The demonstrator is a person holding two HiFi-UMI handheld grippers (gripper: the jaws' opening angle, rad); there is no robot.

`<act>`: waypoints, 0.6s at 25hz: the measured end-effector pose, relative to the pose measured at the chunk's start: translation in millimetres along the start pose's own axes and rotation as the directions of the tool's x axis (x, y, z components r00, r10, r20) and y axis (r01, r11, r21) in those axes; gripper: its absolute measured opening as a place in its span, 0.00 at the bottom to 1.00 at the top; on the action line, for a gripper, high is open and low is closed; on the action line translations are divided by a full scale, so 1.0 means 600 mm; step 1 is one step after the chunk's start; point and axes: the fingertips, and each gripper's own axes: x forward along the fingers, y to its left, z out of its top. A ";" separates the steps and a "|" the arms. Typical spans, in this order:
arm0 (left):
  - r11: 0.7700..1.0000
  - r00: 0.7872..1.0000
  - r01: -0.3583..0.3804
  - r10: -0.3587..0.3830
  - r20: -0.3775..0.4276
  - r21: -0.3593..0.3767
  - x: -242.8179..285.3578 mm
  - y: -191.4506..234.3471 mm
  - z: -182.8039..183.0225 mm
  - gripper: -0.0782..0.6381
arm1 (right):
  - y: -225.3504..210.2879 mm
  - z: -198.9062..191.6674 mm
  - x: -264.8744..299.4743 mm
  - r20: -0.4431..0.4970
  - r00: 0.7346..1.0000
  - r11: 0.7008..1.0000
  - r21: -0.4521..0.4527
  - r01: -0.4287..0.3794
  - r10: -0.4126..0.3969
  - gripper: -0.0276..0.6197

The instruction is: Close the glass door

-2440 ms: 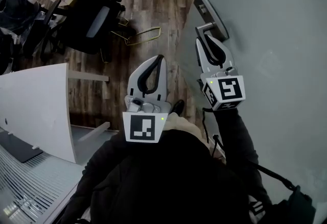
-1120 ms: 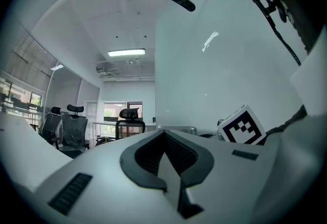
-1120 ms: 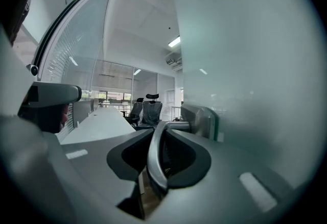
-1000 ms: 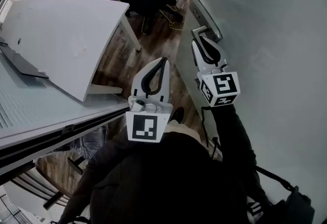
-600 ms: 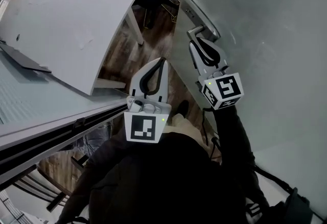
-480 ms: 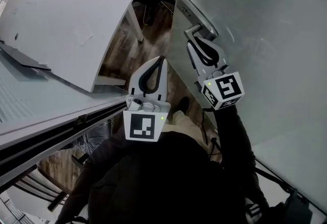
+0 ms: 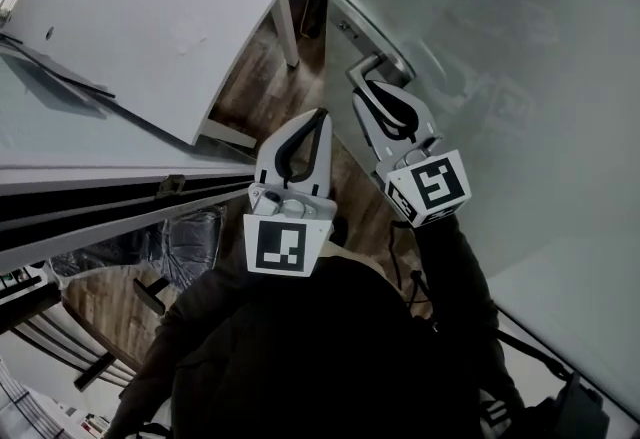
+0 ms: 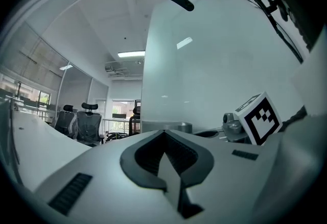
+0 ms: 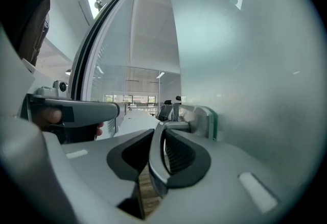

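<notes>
The frosted glass door (image 7: pixel 500 47) fills the right of the head view, its edge running down toward me. Its metal lever handle (image 7: pixel 362 70) juts from a long lock plate (image 7: pixel 362 25). My right gripper (image 7: pixel 372 89) is shut on that handle; in the right gripper view the lever (image 9: pixel 153 162) sits pinched between the dark pads, with the door (image 9: pixel 245 65) at the right. My left gripper (image 7: pixel 316 117) hangs in front of my chest, shut and holding nothing, left of the door edge. In the left gripper view its tips (image 8: pixel 164 133) meet, and the door (image 8: pixel 204 80) stands ahead.
A white desk (image 7: pixel 150 17) stands at the upper left, one leg near the door edge. A dark floor track with glass panels (image 7: pixel 120 202) crosses the left side. Wood floor (image 7: pixel 262 77) shows between desk and door. Office chairs (image 8: pixel 76 123) stand far off.
The door, with my right gripper still shut on its handle, has swung left toward the desk. The desk and track have slid across the view. My left gripper stays shut and still.
</notes>
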 end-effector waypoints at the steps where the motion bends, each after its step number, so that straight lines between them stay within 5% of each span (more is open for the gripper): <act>1: 1.000 1.000 -0.009 0.009 0.004 -0.002 -0.014 -0.002 0.001 0.10 | 0.013 -0.001 -0.001 -0.001 1.000 1.000 -0.001 -0.010 0.010 0.15; 15: 0.982 0.982 -0.187 0.187 -0.001 -0.010 -0.220 0.027 0.014 0.10 | 0.220 -0.003 -0.009 -0.041 0.986 0.986 -0.023 -0.163 0.162 0.15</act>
